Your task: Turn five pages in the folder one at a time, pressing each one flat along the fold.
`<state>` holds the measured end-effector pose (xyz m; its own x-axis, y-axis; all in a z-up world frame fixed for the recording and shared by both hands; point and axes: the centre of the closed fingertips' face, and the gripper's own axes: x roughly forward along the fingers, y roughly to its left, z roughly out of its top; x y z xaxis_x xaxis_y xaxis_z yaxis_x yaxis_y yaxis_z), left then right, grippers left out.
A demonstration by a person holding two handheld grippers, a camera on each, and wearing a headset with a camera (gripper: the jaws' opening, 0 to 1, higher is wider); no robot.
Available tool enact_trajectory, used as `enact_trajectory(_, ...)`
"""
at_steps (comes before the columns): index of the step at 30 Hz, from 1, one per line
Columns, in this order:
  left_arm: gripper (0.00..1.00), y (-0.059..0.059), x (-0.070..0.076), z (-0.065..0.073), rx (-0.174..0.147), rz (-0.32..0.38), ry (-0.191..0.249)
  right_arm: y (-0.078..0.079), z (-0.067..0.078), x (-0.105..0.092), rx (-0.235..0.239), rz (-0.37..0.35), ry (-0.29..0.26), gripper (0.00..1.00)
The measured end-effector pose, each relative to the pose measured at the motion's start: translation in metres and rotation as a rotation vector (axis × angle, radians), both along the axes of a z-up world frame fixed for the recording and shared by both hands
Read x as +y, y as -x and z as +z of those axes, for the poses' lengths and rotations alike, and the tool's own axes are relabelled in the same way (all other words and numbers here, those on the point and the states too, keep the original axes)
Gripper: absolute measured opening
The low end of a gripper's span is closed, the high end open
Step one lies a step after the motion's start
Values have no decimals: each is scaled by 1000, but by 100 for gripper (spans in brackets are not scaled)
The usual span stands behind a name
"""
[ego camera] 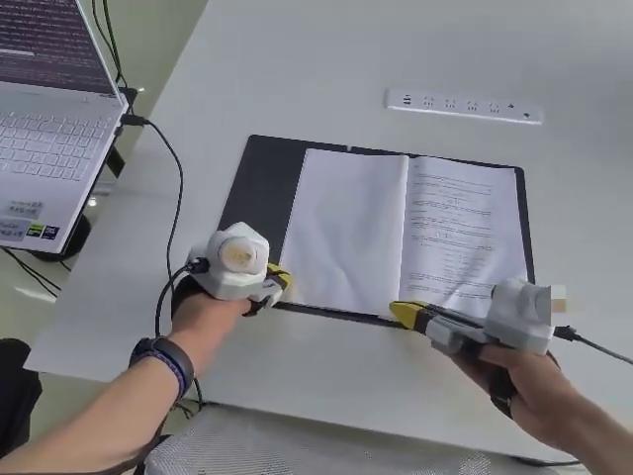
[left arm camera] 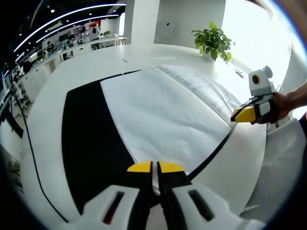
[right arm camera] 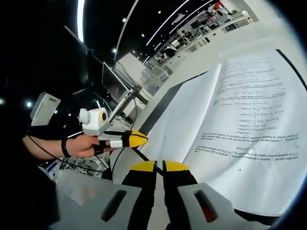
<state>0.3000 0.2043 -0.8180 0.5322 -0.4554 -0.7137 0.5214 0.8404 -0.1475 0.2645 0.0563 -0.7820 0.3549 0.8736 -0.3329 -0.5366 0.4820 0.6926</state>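
Two closed, empty: left gripper, right gripper, at the folder edge. Could drag several pages at once on closed tips, or crease one.

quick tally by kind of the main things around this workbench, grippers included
grippers: 2 (left gripper, right gripper)
folder: 1, lying open
laptop: 1
power strip: 1
potted plant: 1
total: 6
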Motion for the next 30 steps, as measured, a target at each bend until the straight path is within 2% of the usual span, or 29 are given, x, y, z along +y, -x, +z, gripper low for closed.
enact_trajectory(4, 8, 4, -4, 5, 11, 6, 13, 3, 1, -8, -12, 12, 27, 12)
enact_trajectory(7, 11, 7, -5, 8, 8, 0, -1, 3, 4, -13, -16, 0, 36, 16)
enact_trajectory(12, 15, 7, -7, 24, -17, 21, 30, 0, 11, -25, -41, -20, 58, 24)
enact_trajectory(18, 20, 11, -10, 37, -36, 19, 42, 1, 21, -33, -78, -10, 72, 35)
enact_trajectory(23, 24, 14, -10, 51, -61, 17, 56, -4, 30, -43, -113, -39, 82, 38)
enact_trajectory(25, 26, 15, -10, 57, -73, 12, 54, -7, 35, -50, -138, -53, 102, 40)
enact_trajectory(30, 28, 16, -6, 75, -113, 22, 87, -12, 50, -67, -188, -75, 120, 42)
